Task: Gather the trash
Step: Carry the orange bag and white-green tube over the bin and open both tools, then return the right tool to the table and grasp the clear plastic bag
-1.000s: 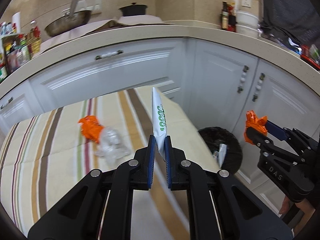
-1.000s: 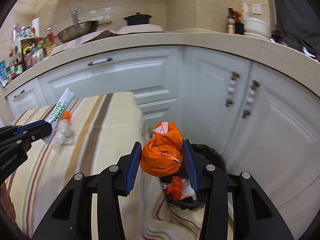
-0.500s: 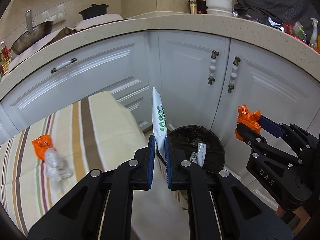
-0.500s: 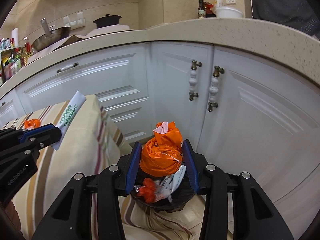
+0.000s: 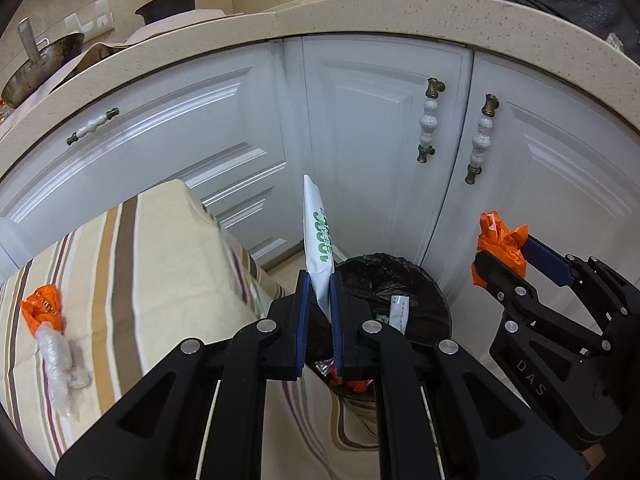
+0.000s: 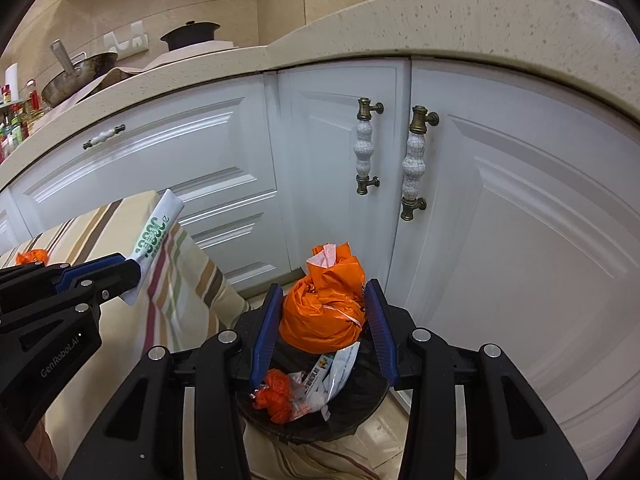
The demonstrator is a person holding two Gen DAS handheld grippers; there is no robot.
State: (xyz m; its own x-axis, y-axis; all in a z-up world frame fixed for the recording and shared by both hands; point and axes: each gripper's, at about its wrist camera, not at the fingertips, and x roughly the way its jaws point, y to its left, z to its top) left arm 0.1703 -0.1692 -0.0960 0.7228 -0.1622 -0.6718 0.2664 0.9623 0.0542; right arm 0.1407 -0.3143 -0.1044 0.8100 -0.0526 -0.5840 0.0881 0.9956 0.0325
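Note:
My left gripper (image 5: 319, 280) is shut on a white wrapper with green print (image 5: 317, 236), held upright beside the table's right edge, above the near rim of the bin; it also shows in the right wrist view (image 6: 154, 236). My right gripper (image 6: 325, 292) is shut on a knotted orange plastic bag (image 6: 326, 312), held directly over the black-lined trash bin (image 6: 352, 408). The bin (image 5: 384, 276) holds several wrappers and orange scraps. The orange bag also shows in the left wrist view (image 5: 498, 242).
A striped tablecloth covers the table (image 5: 152, 256) at left; on it lie an orange wrapper (image 5: 42, 308) and crumpled clear plastic (image 5: 60, 360). White cabinet doors with ceramic handles (image 6: 414, 160) stand right behind the bin. The countertop (image 5: 360, 12) carries pots and bottles.
Both grippers moved right and forward, from over the table towards the bin. The bin has come closer and now lies under the right gripper. Both grips are unchanged.

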